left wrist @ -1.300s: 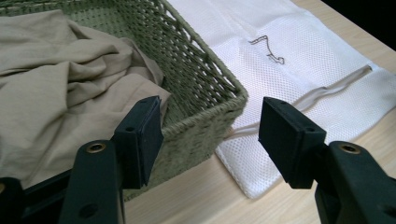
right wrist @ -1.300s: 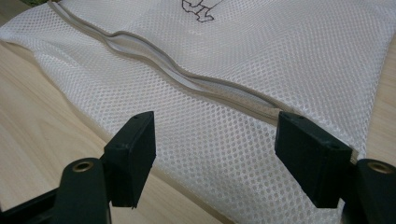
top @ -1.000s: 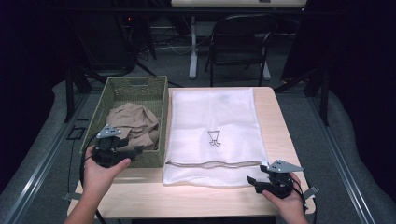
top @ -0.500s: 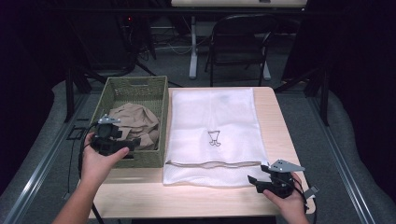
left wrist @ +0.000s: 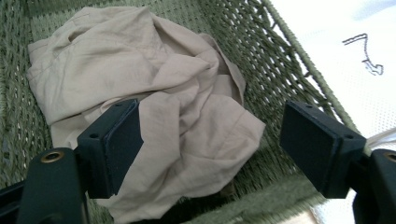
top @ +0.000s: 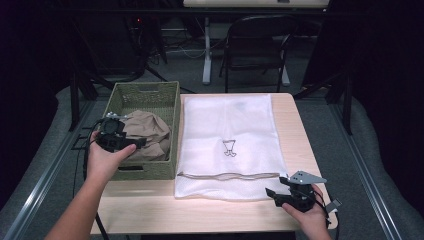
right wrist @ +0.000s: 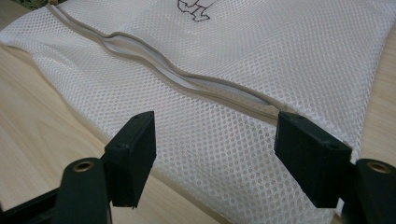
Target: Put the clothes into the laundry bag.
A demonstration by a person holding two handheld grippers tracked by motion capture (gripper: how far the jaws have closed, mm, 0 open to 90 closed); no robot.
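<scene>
Reach stage: left gripper [left wrist: 210, 140], jaws just opened wide over the tan garment [left wrist: 154, 98] in the green basket [top: 165, 95], must descend and pinch; right gripper [right wrist: 215, 149] gapes beside the mesh bag [right wrist: 261, 56].

Surroundings of the work table

A light wooden table [top: 150, 210] stands on grey floor [top: 390, 165]. Behind its far edge a black folding chair [top: 255, 50] faces it, just beside a white post [top: 207, 47] that rises to a pale tabletop [top: 255, 2]. Dark cables [top: 125, 75] lie on the floor at left.
</scene>
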